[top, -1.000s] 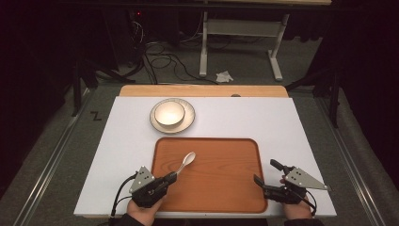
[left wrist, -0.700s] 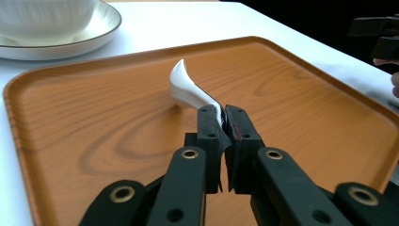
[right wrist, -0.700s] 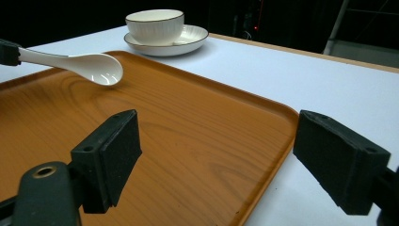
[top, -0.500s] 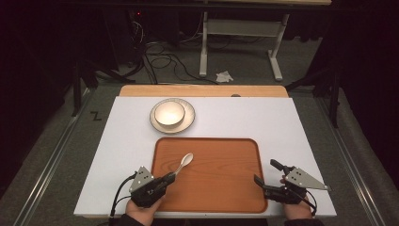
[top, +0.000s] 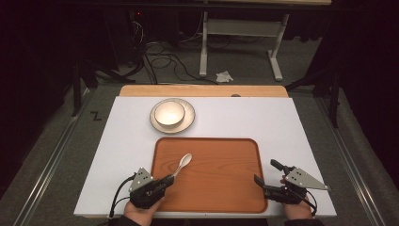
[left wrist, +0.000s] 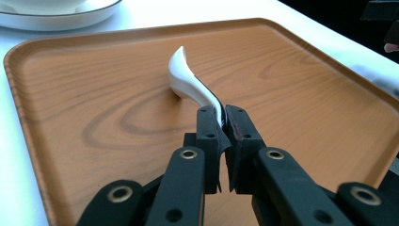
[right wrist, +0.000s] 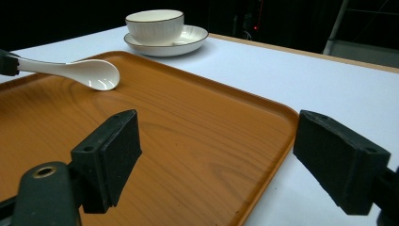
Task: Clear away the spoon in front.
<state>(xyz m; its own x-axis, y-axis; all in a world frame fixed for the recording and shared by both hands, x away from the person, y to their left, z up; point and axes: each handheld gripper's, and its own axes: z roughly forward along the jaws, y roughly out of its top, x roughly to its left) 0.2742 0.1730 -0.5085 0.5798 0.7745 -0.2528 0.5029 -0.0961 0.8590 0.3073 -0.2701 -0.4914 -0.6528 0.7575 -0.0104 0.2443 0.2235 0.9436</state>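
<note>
Tray [top: 221, 183]: orange-brown wood grain, rounded corners, low raised rim. It sits at the near middle of the table [top: 282, 122], its near edge close to the table's near edge. White table shows on both sides and beyond it, which I read as free room.

Spoon [left wrist: 188, 84]: white, glossy, curved handle and deep scoop. Its bowl rests on the tray's left half and the handle slopes up toward me. In the right gripper view the bowl end touches the wood.

Left gripper [left wrist: 221, 120]: I have its black jaws pinched on the spoon's handle end, nearly together, with only the thin handle between the pads. It hangs over the tray's near-left corner.

Right gripper [top: 269, 175]: its jaws stand wide apart and hold nothing. One jaw is over the tray's right rim, the other over bare table just beside it.

Bowl [top: 169, 114]: white, ribbed outside, dark line at the lip, standing on a plate [top: 187, 123] with a like rim. Both lie beyond the tray's far-left corner, apart from it.

Table: matt white top with a pale wood strip along the far edge.

Writing: a black "Z" mark [top: 96, 116] on the grey floor left of the table. I can read nothing else.
</note>
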